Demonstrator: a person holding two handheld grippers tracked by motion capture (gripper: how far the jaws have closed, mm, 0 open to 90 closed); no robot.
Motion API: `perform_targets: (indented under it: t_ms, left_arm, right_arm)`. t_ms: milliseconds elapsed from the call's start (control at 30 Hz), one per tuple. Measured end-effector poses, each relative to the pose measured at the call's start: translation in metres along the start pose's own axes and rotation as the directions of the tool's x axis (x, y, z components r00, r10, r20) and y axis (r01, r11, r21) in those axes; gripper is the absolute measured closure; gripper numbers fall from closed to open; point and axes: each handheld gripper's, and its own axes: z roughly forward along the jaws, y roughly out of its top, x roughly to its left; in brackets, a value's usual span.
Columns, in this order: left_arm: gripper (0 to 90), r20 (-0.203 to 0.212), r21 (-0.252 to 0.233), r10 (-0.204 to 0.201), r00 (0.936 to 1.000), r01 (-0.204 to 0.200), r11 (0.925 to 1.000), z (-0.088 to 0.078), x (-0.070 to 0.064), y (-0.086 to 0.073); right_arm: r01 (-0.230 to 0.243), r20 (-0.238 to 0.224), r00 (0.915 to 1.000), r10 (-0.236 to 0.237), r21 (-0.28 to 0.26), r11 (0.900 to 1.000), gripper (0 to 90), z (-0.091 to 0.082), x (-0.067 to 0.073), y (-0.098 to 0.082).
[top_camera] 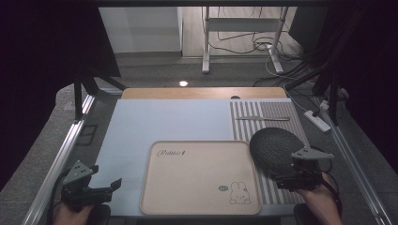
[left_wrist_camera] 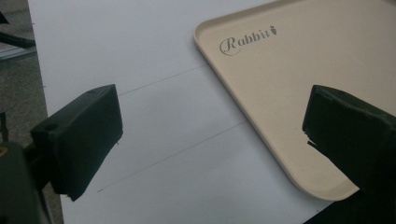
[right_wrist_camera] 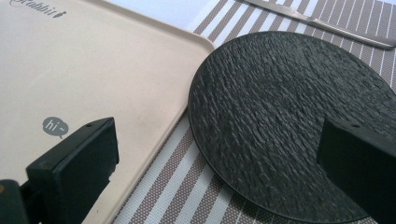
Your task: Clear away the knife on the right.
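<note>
High view has the beige tray sitting near the front middle of the surface, which is covered by a pale blue sheet, with a striped placemat off to the right. The tray has "Rabbit" lettering at its far left corner and a little bunny drawing at the near right.

On the placemat there's a dark, rough-textured round plate, just beside the tray's right edge. Right gripper view shows the plate lying flat on the stripes, its left rim very close to the tray corner; can't tell if they actually touch. A metal knife lies farther back on the placemat, well apart from the plate.

The right gripper is at the plate's near edge, and in its own view the jaws stand wide apart, one over the tray and one over the plate, clamped on nothing.

The left gripper sits at the front left over the blue sheet, just left of the tray. Left gripper view shows its jaws spread apart too, nothing between them, with the tray's corner showing past the right-hand jaw.
</note>
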Motion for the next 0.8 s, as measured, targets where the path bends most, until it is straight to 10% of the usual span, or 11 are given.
perform_targets:
  t_ms: [800]
  left_arm:
    - [7.5,-0.017,0.021,0.019,0.9997,-0.019,0.9996,0.002,-0.002,0.001]
  right_arm:
    - [0.014,-0.017,0.9998,-0.014,-0.003,1.000,0.0,0.017,-0.011,0.016]
